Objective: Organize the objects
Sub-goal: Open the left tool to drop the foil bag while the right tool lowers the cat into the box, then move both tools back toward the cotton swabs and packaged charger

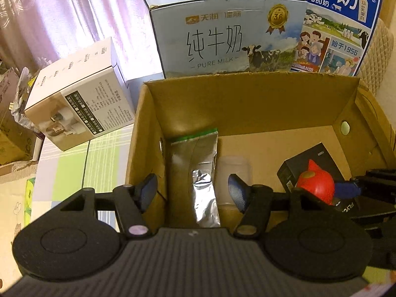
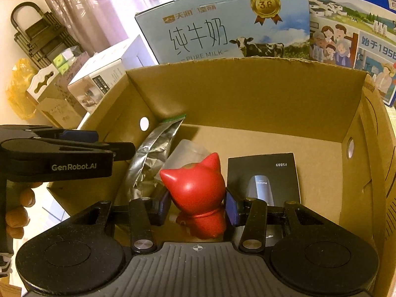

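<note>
A foil pouch (image 2: pixel 148 158), cup (image 2: pixel 185 152) and black box (image 2: pixel 263 170) are already boxed, while the red cat figure (image 2: pixel 195 185) is clamped by the right gripper (image 2: pixel 198 206), seemingly unreleased, and the left gripper (image 1: pixel 193 190) is spread empty.

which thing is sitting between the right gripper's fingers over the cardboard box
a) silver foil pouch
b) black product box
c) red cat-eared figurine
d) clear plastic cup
c: in the right wrist view the right gripper has its blue pads on either side of the red cat-eared figurine, while the silver foil pouch, clear plastic cup and black product box lie in the cardboard box.
</note>
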Tool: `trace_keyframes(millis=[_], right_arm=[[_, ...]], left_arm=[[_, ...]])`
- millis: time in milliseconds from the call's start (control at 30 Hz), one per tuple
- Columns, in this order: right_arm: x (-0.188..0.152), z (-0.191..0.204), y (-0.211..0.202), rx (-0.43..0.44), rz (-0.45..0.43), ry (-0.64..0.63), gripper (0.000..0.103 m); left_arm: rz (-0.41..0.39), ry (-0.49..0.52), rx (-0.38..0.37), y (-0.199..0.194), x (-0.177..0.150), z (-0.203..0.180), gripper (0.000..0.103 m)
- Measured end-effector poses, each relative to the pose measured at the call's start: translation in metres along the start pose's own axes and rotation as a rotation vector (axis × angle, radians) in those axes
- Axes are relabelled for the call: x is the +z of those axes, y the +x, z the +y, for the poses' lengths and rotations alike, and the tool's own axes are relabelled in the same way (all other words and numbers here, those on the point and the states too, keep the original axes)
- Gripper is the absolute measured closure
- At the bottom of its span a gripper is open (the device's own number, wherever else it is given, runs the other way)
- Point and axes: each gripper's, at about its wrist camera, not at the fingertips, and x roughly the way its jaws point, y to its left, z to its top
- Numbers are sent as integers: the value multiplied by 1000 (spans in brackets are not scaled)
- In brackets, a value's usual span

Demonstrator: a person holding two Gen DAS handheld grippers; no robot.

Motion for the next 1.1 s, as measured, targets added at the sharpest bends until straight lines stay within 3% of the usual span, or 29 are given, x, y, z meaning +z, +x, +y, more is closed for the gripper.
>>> trace_keyframes(millis=[167, 300, 367, 567, 1100], right_arm=[[0, 1, 3, -9, 13, -1, 58], [2, 0, -4, -15, -32, 10, 42], [3, 0, -8, -14, -45, 10, 40], [0, -1, -21, -14, -64, 14, 37], [-9, -2, -49, -24, -98, 31, 35]], left_arm=[[1, 2, 2, -2, -3, 3, 40], [-2, 1, -9, -6, -5, 4, 36], [-7, 5, -10, -9, -5, 3, 33], [-27, 20, -14, -19, -8, 0, 26], [-53, 23, -26, -45, -13, -3, 24]])
